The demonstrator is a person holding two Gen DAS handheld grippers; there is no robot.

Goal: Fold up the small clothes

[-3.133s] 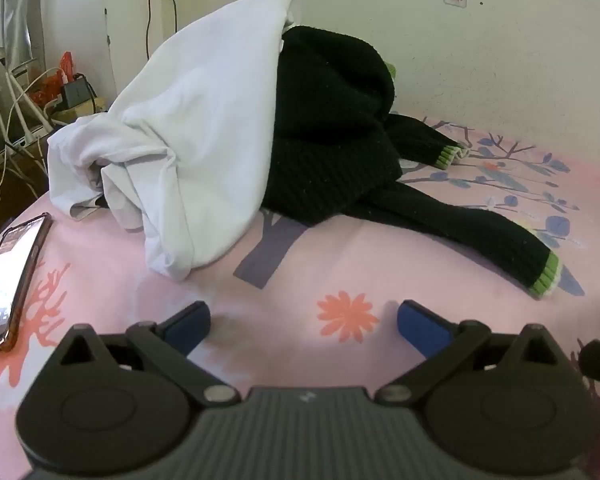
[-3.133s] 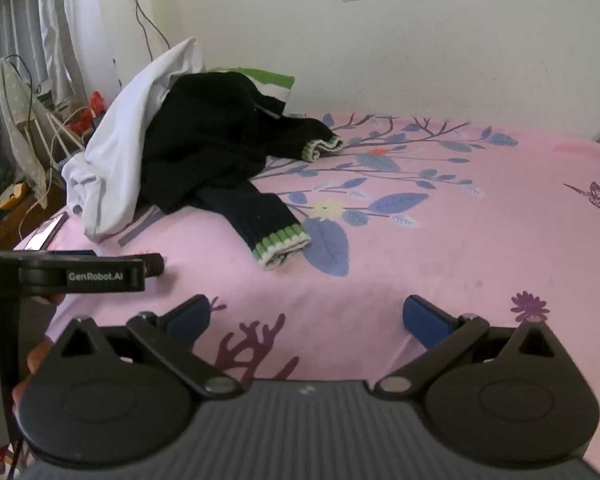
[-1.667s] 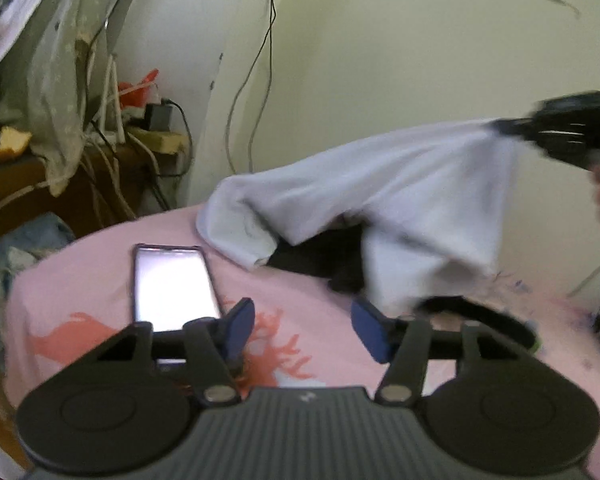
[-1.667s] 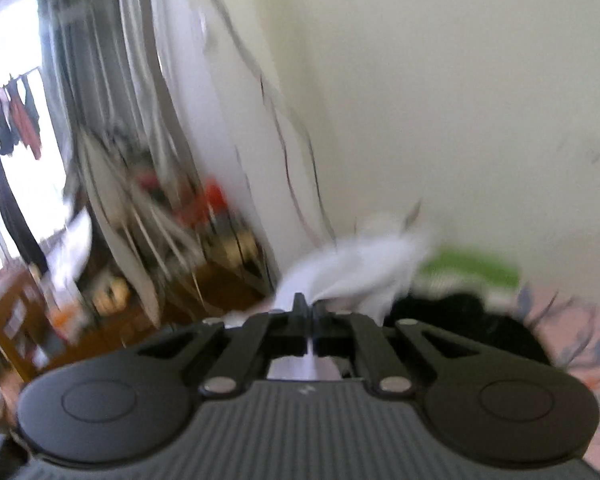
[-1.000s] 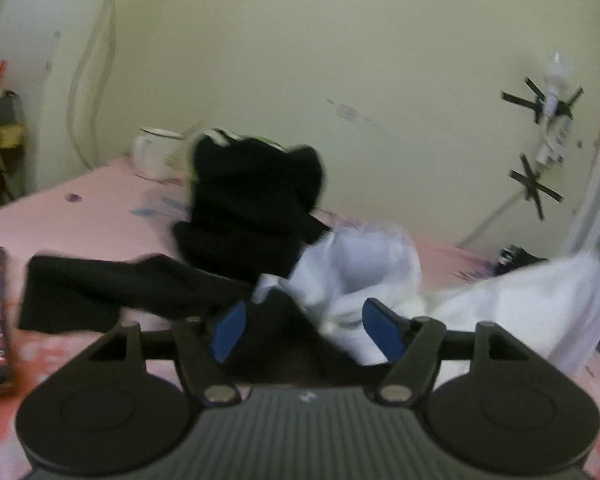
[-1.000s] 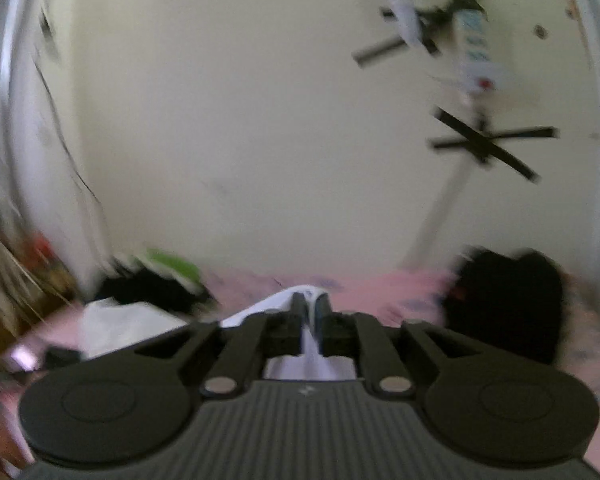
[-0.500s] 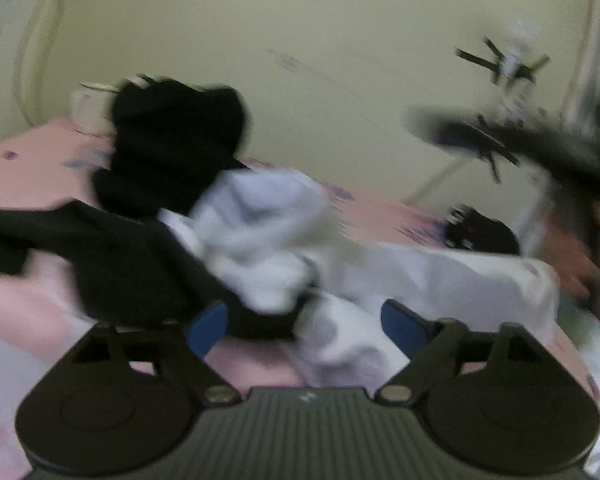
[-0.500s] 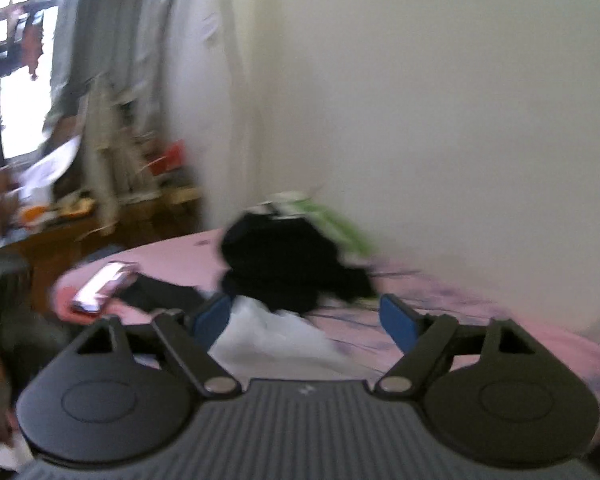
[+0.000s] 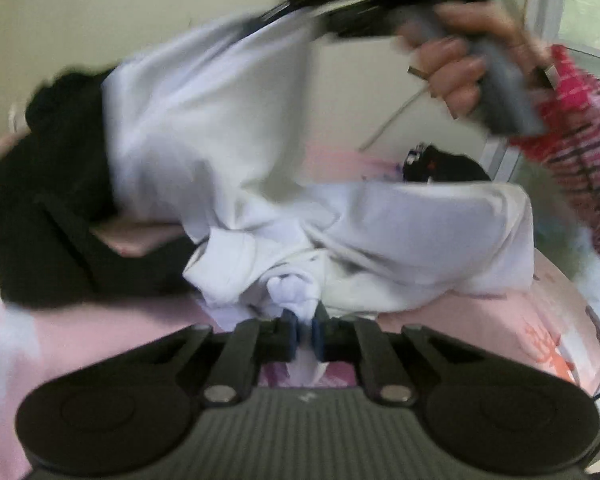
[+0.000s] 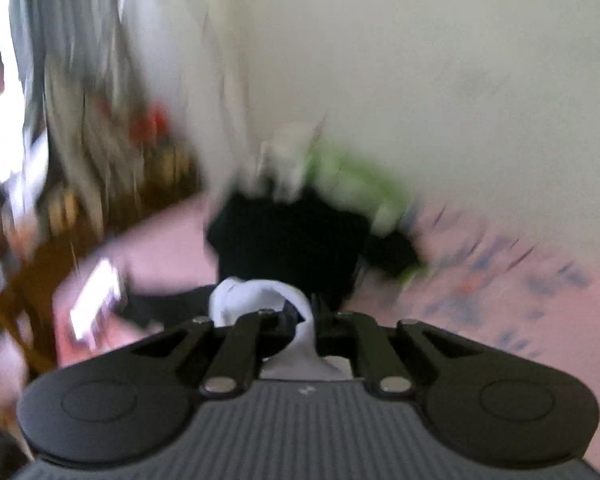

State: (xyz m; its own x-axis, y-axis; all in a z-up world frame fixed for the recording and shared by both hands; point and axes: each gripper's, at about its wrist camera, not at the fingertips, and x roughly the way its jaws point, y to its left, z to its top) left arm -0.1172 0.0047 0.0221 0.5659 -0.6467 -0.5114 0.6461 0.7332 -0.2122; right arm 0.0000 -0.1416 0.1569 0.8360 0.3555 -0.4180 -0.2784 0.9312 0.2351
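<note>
A white garment (image 9: 236, 152) is bunched and stretched over the pink bed sheet (image 9: 100, 328). My left gripper (image 9: 305, 330) is shut on a fold of it near the bed. My right gripper (image 10: 306, 322) is shut on another part of the white garment (image 10: 256, 300); in the left wrist view it (image 9: 300, 12) is raised high at the top, lifting the cloth. A black sweater (image 9: 40, 200) with green cuffs lies behind; it also shows in the right wrist view (image 10: 288, 240). Both views are motion-blurred.
A phone (image 10: 96, 300) lies near the bed's left edge. Cluttered furniture and curtains (image 10: 60, 120) stand to the left. A black object (image 9: 444, 164) sits at the far side of the bed by the wall.
Both grippers were open half a second ago and have now shut on the white garment. The right one has risen with the cloth, pulling it up off the black sweater.
</note>
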